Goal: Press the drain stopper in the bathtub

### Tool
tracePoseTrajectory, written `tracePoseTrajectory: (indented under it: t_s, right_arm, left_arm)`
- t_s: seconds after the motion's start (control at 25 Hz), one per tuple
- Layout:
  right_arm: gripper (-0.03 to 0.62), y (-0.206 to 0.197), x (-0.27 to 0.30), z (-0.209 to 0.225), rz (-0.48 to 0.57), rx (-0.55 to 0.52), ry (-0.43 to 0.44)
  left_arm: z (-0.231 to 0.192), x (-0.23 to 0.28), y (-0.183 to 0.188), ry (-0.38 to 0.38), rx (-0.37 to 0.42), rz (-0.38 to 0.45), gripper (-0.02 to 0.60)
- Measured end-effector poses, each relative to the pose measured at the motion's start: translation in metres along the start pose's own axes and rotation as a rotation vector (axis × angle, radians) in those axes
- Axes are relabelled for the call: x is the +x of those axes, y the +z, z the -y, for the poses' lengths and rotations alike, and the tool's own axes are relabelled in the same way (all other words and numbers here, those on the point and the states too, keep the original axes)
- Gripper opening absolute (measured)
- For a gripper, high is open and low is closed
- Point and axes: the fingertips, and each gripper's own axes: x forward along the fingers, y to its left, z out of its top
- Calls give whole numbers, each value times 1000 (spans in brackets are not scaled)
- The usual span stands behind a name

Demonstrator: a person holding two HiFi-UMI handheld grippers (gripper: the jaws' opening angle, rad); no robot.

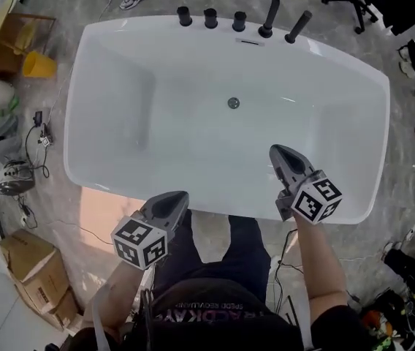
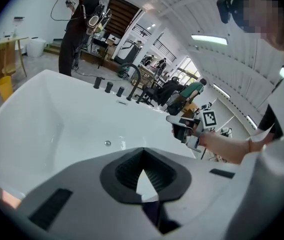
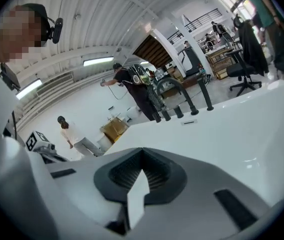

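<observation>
- The drain stopper (image 1: 233, 102) sits in the middle of the bathtub (image 1: 149, 134) floor, below the far-side taps (image 1: 210, 17).
- Left gripper (image 1: 180, 197): jaws pressed together, empty, held near the tub's near rim.
- Right gripper (image 1: 275, 152): jaws pressed together, empty, over the basin's near right part, well apart from the stopper.
- Risk: the stopper is small and smooth. An off-centre push would likely let the tip skid onto the tub floor.

light: bright, even, from ceiling strip lights (image 2: 209, 39) | glare: faint sheen on bathtub (image 1: 193, 64) | gripper views: fisheye, dark corners, foreground soft
</observation>
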Motion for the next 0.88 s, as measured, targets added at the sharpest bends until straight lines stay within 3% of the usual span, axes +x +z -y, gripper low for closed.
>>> tracePoseTrajectory:
  t_s: [0.2,0.56,0.88]
  right_arm:
    - [15,-42,61,62,-101,-39,-72]
    - [15,-94,170,141,-194,-87,-163]
    - [15,-165,254,238,-307,-114,-278]
  left_arm:
    - [-36,29,-18,-15,-13,-19,3]
    - [-92,88,-16,-74,27,2,3]
    - [-135,148,-34,-87,193,-13,3]
